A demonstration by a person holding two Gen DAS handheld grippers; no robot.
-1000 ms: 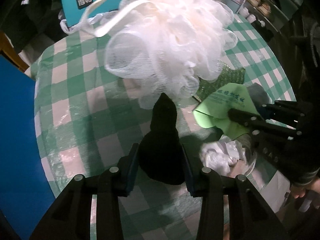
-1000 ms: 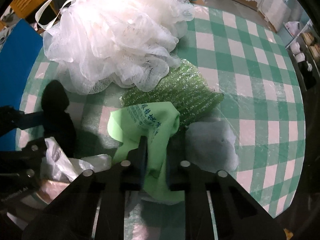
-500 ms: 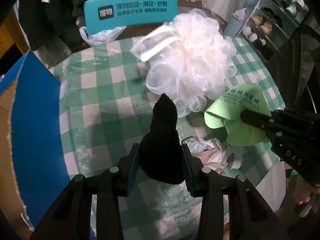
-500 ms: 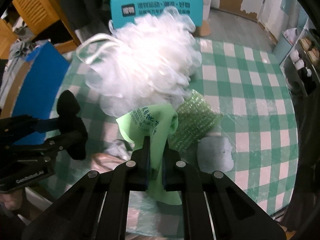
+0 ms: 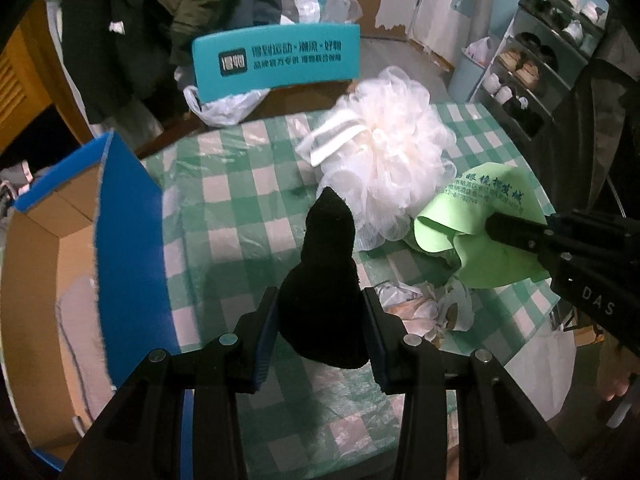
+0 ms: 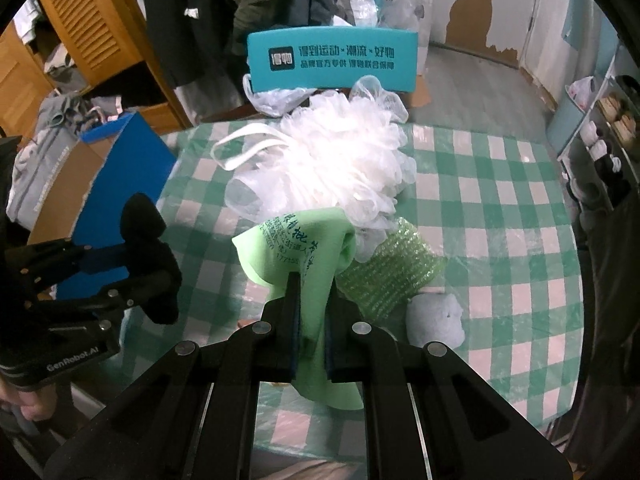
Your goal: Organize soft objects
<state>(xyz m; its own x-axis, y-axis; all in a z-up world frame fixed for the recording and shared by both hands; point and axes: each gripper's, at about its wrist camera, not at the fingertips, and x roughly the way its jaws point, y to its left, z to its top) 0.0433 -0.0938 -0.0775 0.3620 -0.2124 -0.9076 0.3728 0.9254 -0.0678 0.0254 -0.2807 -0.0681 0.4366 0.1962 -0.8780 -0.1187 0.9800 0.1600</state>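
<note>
With the open cardboard box [image 5: 44, 264] just left of the desk [image 5: 240, 216], we judge it best to swing the left gripper [image 5: 320, 316], its fingers clamped on the black sock [image 5: 324, 280], over the blue flap before letting go, while the right gripper [image 6: 310, 332] keeps its fingers pinched tight on the green cleaning cloth [image 6: 296, 248] above the desk. Only the left wrist view shows the box's inside; only the right shows the green sparkly scrubber [image 6: 392, 276] and pale sponge [image 6: 436, 320] beside the white bath pouf [image 6: 328, 168].
</note>
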